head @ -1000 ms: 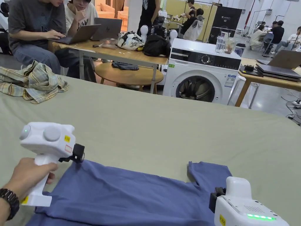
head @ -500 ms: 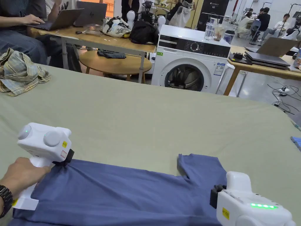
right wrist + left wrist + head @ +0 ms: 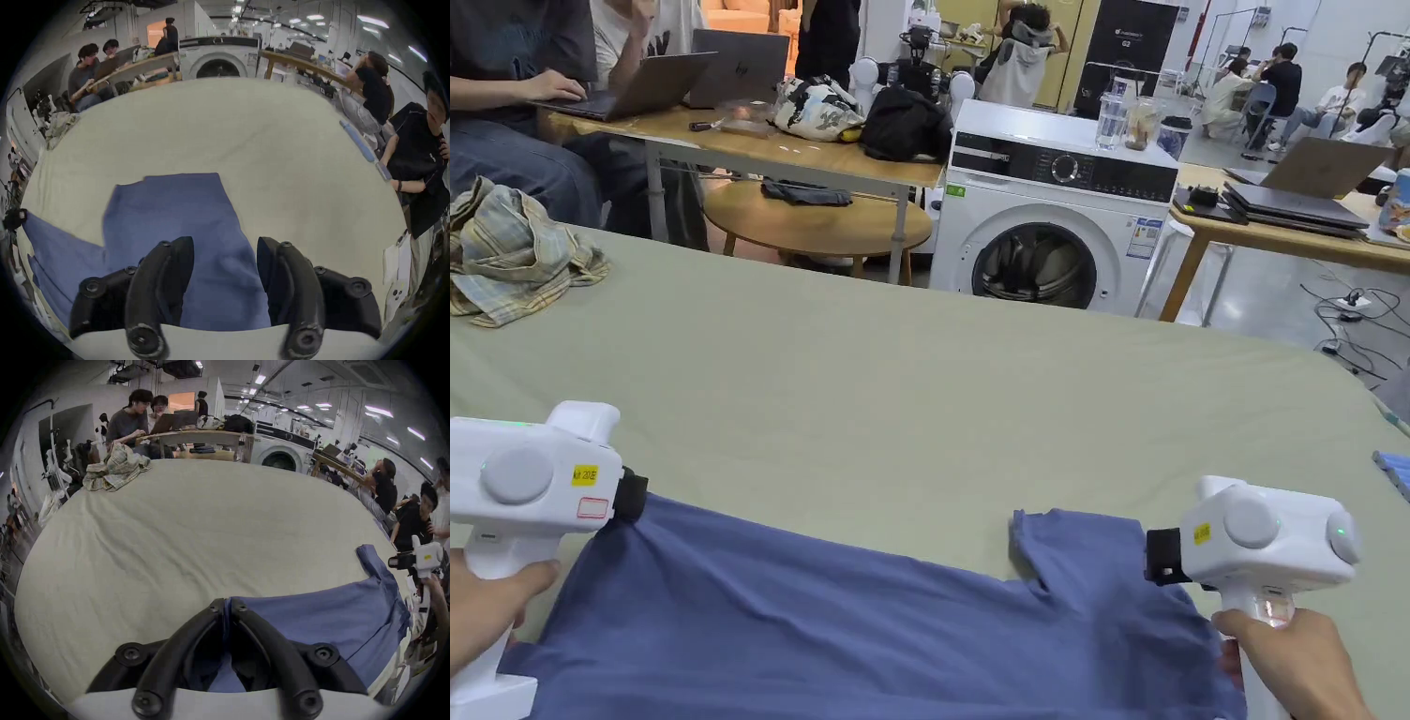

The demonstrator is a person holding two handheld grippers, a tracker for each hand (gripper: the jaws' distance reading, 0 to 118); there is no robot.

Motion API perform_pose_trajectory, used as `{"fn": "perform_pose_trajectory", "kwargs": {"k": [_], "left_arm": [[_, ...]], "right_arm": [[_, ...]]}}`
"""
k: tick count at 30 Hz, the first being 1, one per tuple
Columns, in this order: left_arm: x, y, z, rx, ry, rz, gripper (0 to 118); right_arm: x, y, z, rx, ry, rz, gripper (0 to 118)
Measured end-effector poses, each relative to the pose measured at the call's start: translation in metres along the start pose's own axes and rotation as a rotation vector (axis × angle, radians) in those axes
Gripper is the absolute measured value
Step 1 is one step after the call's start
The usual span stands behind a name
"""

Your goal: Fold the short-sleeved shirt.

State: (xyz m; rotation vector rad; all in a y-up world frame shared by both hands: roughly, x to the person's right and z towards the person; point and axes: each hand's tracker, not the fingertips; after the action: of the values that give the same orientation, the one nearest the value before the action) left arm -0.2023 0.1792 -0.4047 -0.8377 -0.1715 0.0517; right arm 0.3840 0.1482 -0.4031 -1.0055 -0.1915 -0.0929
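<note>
A blue short-sleeved shirt (image 3: 825,609) lies spread across the near part of the pale green table (image 3: 937,394), with one sleeve (image 3: 1078,544) pointing away from me. My left gripper (image 3: 633,495) is at the shirt's far left corner. In the left gripper view its jaws (image 3: 226,603) are shut on the shirt's edge (image 3: 316,615). My right gripper (image 3: 1158,556) is held at the right side, by the sleeve. In the right gripper view it stands open (image 3: 225,246) above the blue cloth (image 3: 170,207), with nothing pinched.
A crumpled plaid shirt (image 3: 516,244) lies at the table's far left. Beyond the far edge stand a washing machine (image 3: 1050,216) and desks with laptops and seated people. A small blue item (image 3: 1392,464) lies at the table's right edge.
The left gripper has drawn the shirt corner leftwards and turned on its side. The right gripper has risen from the bottom edge of the picture and turned, and its hand now shows.
</note>
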Motion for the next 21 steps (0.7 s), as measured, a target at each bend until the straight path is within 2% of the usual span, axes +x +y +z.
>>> {"fn": "perform_pose_trajectory", "kwargs": {"k": [5, 7, 8, 9, 10, 11, 14, 16, 21], "left_arm": [[-0.002, -0.005, 0.003, 0.000, 0.005, 0.026, 0], [-0.003, -0.007, 0.003, 0.002, 0.003, 0.032, 0], [-0.003, -0.007, 0.002, -0.002, 0.006, 0.031, 0], [-0.004, -0.007, 0.000, -0.005, 0.009, 0.032, 0], [-0.002, -0.008, 0.001, -0.006, 0.009, 0.031, 0], [-0.002, -0.008, 0.000, -0.007, 0.009, 0.029, 0], [-0.001, -0.010, -0.002, -0.009, 0.010, 0.041, 0], [-0.001, -0.010, -0.002, -0.011, 0.009, 0.041, 0], [-0.002, -0.012, 0.012, 0.012, -0.002, 0.043, 0]], "right_arm": [[0.011, 0.004, -0.039, -0.138, -0.007, 0.005, 54], [0.017, 0.001, -0.044, -0.150, 0.033, -0.029, 49], [0.015, -0.001, -0.038, -0.120, 0.021, -0.037, 41], [0.014, -0.002, -0.038, -0.115, 0.021, -0.036, 29], [0.010, -0.005, -0.038, -0.112, 0.016, -0.015, 10], [0.008, -0.006, -0.038, -0.104, 0.016, 0.005, 0], [0.005, -0.008, -0.034, -0.082, 0.026, 0.041, 0], [0.010, -0.009, -0.019, -0.036, 0.050, -0.004, 0], [0.013, -0.020, 0.034, 0.066, 0.082, -0.018, 0]]}}
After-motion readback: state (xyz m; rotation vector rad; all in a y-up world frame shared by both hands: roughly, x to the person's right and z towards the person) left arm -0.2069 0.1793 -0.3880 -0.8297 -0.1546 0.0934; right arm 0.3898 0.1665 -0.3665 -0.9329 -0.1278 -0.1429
